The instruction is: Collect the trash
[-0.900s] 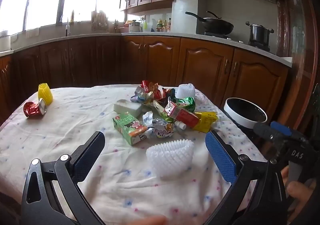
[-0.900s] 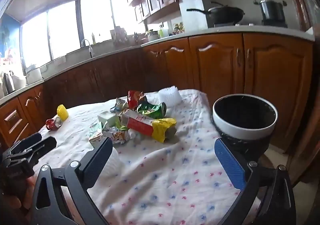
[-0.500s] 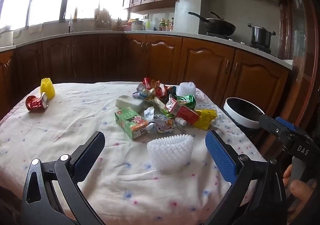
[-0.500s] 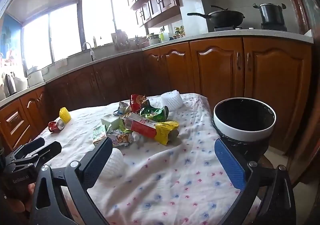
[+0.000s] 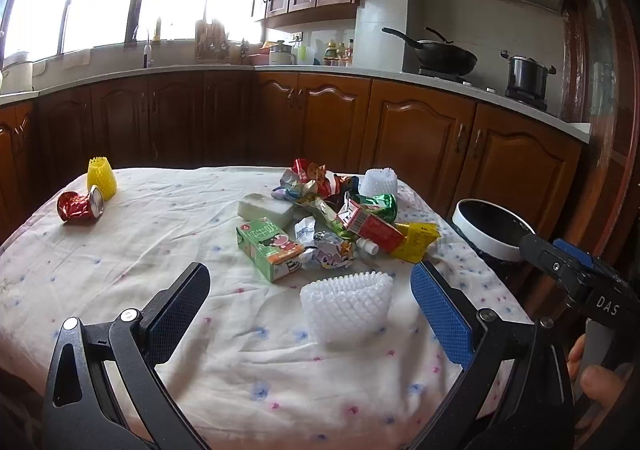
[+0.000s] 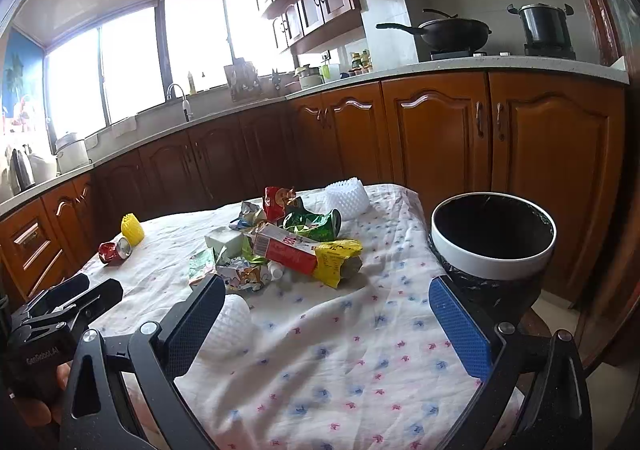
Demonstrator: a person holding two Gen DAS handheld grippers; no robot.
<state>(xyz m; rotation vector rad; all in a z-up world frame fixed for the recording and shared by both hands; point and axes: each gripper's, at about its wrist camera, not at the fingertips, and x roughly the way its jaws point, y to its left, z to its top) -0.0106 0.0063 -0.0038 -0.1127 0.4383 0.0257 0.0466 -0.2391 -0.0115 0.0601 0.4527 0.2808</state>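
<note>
A pile of trash lies mid-table: a green carton [image 5: 269, 245], crumpled wrappers [image 5: 328, 248], a red box [image 5: 370, 224] [image 6: 286, 248], a yellow packet [image 5: 416, 240] [image 6: 338, 256]. A white foam net [image 5: 347, 304] [image 6: 230, 326] lies nearest, just ahead of my open, empty left gripper [image 5: 310, 310]. My right gripper [image 6: 326, 324] is open and empty above the cloth, the foam net beside its left finger. A bin [image 6: 493, 236] [image 5: 490, 228] with a white rim and black liner stands off the table's right edge.
A crushed red can [image 5: 80, 205] and a yellow foam net [image 5: 102, 178] sit at the far left of the table [image 5: 160, 226]. A second white foam net [image 5: 378, 180] lies behind the pile. Wooden cabinets [image 5: 400, 138] ring the room.
Both grippers have risen and pulled back slightly, so the table and pile sit lower and a bit farther in view. Nothing on the table has moved.
</note>
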